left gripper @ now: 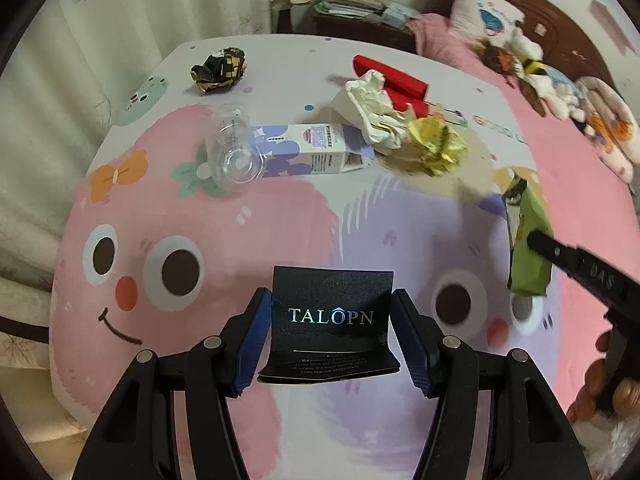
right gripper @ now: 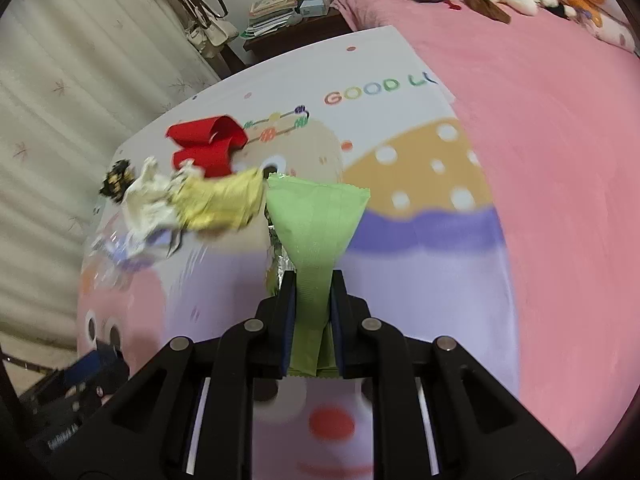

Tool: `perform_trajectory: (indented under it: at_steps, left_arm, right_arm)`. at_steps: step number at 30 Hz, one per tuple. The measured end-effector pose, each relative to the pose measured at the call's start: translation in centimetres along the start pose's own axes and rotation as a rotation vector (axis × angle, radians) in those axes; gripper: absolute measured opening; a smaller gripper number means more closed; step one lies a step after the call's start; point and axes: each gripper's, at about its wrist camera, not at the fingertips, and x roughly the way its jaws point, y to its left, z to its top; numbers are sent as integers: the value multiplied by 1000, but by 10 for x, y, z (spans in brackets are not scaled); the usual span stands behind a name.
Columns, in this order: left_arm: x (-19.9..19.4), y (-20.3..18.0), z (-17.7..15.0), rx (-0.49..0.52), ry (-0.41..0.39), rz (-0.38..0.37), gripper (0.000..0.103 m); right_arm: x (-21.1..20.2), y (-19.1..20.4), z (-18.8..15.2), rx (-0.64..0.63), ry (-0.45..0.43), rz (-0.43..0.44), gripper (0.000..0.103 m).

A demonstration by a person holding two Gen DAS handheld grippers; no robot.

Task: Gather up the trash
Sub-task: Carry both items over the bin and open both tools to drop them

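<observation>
My left gripper (left gripper: 331, 300) is shut on a black "TALOPN" paper packet (left gripper: 332, 316), held above the cartoon bedspread (left gripper: 180, 340). My right gripper (right gripper: 313, 280) is shut on a green snack wrapper (right gripper: 316, 216), pinched at its narrow end and lifted off the bed; in the left wrist view that wrapper (left gripper: 528, 248) hangs at the right. Trash lying on the bed: a clear plastic cup (left gripper: 234, 152), a milk carton (left gripper: 316, 150), crumpled white paper (left gripper: 374, 108), a crumpled yellow wrapper (left gripper: 438, 146), a black-and-gold wrapper (left gripper: 219, 70) and a red box (left gripper: 394, 80).
A dark nightstand (left gripper: 352, 8) piled with books stands behind the bed's far corner. Plush toys (left gripper: 532, 72) and a pillow (left gripper: 484, 12) lie at the headboard on the pink blanket (right gripper: 540, 160). A pale curtain (left gripper: 40, 140) hangs along the bed's left edge.
</observation>
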Motion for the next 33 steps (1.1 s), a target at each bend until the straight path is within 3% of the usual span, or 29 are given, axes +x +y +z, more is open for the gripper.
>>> perform_trajectory:
  at_steps: [9,16,25,33]
  left_arm:
    - [-68,34,-61,177,-52,-91,61]
    - [-114,76,-136,301,-68,-163,61]
    - [-135,114,-235,374,18,-210,61]
    - [-123,119,-306,396,101,-216,61]
  right_arm:
    - [-91,15,-115,61,-52,4,13]
    - [-147,51,-235,170,-85,-13,13]
    - [-187,94,-362,171,-43,-32,13]
    - [-190,89,-432,203,40,-80,13]
